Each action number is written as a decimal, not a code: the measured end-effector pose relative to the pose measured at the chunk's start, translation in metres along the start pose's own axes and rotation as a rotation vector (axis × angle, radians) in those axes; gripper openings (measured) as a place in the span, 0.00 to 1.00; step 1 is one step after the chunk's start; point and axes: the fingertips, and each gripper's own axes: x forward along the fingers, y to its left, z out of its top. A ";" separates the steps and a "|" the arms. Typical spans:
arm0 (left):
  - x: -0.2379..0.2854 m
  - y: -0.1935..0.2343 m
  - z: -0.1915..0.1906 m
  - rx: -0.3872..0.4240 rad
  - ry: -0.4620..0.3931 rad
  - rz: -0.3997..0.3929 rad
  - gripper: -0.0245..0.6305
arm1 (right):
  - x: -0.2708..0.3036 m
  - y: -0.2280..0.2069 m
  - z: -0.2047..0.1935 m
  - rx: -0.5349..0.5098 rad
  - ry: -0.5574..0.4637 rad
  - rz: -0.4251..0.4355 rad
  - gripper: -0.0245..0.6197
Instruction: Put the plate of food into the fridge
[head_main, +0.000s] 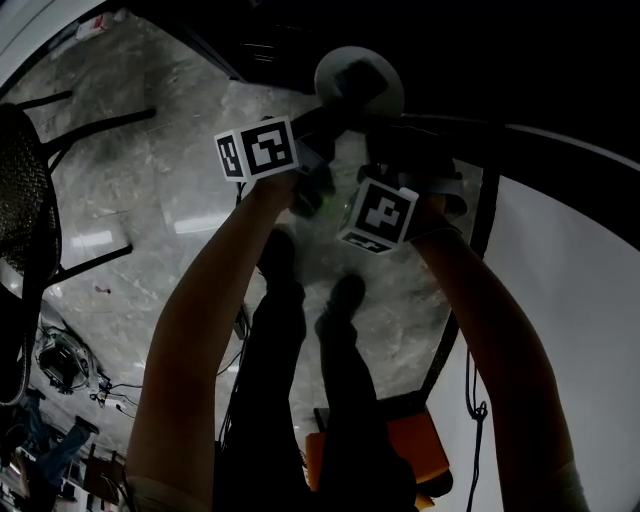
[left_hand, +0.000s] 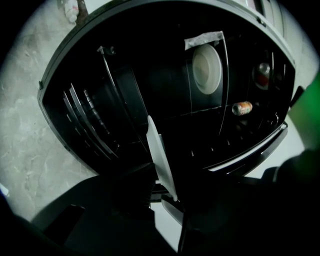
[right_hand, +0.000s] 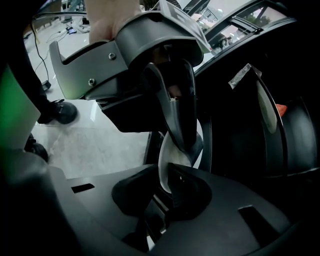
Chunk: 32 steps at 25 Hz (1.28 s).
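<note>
A white plate (head_main: 358, 85) with a dark lump on it hangs in front of the dark open fridge (left_hand: 100, 100). In the left gripper view the plate's rim (left_hand: 159, 152) slants across the gap of my left gripper (left_hand: 162, 187). A thin strip of light shows beside the rim, so those jaws stand open around it. My right gripper (right_hand: 167, 192) is shut on the plate's near rim (right_hand: 165, 167). The left gripper (right_hand: 177, 125) shows above it on the same plate. From the head view both grippers, left (head_main: 318, 125) and right (head_main: 385, 140), meet under the plate.
Inside the fridge are wire shelves (left_hand: 85, 120), a round white disc (left_hand: 207, 67) at the back, a small can (left_hand: 242, 107) and a red item (left_hand: 262, 75). A black mesh chair (head_main: 25, 200) stands at the left, cables (head_main: 70, 365) lie on the floor, an orange object (head_main: 420, 445) sits below.
</note>
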 end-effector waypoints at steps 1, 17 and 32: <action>0.002 0.000 0.002 -0.002 -0.005 -0.006 0.16 | 0.001 -0.002 -0.001 -0.003 0.002 -0.003 0.13; 0.016 0.012 0.010 0.034 0.017 0.000 0.18 | 0.022 -0.013 -0.008 0.025 0.025 -0.032 0.13; -0.032 0.029 -0.031 0.231 0.211 0.124 0.23 | 0.041 -0.027 -0.019 0.037 0.110 -0.009 0.13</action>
